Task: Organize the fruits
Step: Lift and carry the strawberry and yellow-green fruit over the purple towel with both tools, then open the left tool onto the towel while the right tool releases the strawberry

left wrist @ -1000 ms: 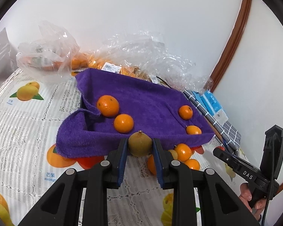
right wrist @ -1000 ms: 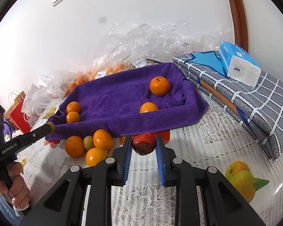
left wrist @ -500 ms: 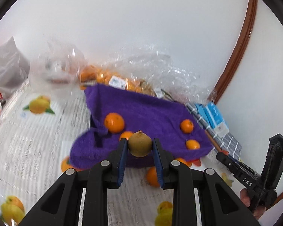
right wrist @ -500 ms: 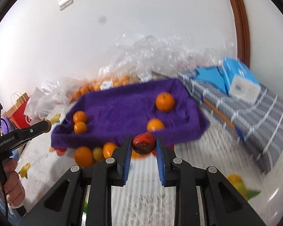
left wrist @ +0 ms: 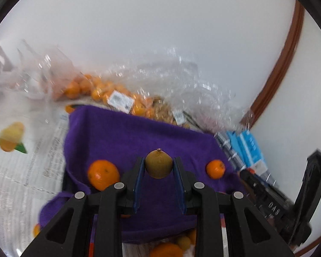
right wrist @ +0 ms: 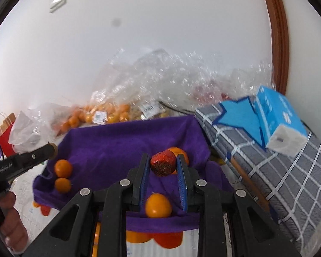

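Purple towel [left wrist: 122, 137] fills the middle of both views, a few oranges [left wrist: 103, 177] sitting on it. Left claw [left wrist: 158, 172] is clamped on a brownish-green fruit [left wrist: 158, 164] dead centre of its frame, and right claw [right wrist: 163, 171] is pinching a glittery red strawberry [right wrist: 162, 165] just above another orange [right wrist: 158, 206]. Bagged oranges [right wrist: 109, 114] sit behind, kinda blurry.

The right gripper [left wrist: 274, 211], seen from the left wrist, carries "DAS" on its black body. The left gripper [right wrist: 10, 167], seen from the right wrist, carries "GenRobot.AI". The bag labels are too blurred to read.
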The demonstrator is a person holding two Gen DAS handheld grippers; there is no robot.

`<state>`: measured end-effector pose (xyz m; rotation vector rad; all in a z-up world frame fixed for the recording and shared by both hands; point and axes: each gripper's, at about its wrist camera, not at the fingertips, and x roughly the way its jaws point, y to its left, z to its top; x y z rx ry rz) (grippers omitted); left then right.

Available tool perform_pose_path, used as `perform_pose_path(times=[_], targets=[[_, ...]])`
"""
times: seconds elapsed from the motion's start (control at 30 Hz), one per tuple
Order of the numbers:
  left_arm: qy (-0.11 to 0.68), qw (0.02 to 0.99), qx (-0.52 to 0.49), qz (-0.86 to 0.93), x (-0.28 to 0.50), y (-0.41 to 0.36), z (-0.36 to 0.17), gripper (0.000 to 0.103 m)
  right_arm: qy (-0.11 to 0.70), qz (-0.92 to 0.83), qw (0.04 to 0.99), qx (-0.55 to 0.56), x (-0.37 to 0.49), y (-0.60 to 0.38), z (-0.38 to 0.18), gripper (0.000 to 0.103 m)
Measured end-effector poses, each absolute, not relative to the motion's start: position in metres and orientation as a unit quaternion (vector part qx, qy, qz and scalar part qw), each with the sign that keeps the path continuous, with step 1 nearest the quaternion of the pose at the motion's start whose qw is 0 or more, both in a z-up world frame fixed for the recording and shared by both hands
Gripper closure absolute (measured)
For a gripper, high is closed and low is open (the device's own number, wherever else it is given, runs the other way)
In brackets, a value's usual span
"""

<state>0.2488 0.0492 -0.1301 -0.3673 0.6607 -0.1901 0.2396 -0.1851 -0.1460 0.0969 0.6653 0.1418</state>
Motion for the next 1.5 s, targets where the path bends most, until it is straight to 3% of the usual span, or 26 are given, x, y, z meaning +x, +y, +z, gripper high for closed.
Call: perform_pose_path(times=[0.2, 1.33, 1.5], targets=[[0.346, 0.919, -0.168, -0.082, 0.255, 0.043, -0.145, 0.077, 0.362, 0.057, 0.927, 0.075, 0.252, -0.200, -0.165, 0.078], [0.372, 0.913, -0.143, -0.087, 0.265, 0.031, -0.159, 0.077, 0.403, 0.039, 0.913, 0.047, 0.262, -0.189, -0.191, 0.078], [0.372, 0.913, -0.140, -0.088, 0.265, 0.030, -0.158, 0.077, 0.399, 0.038, 0.915, 0.043, 0.260, -0.187, -0.189, 0.064]])
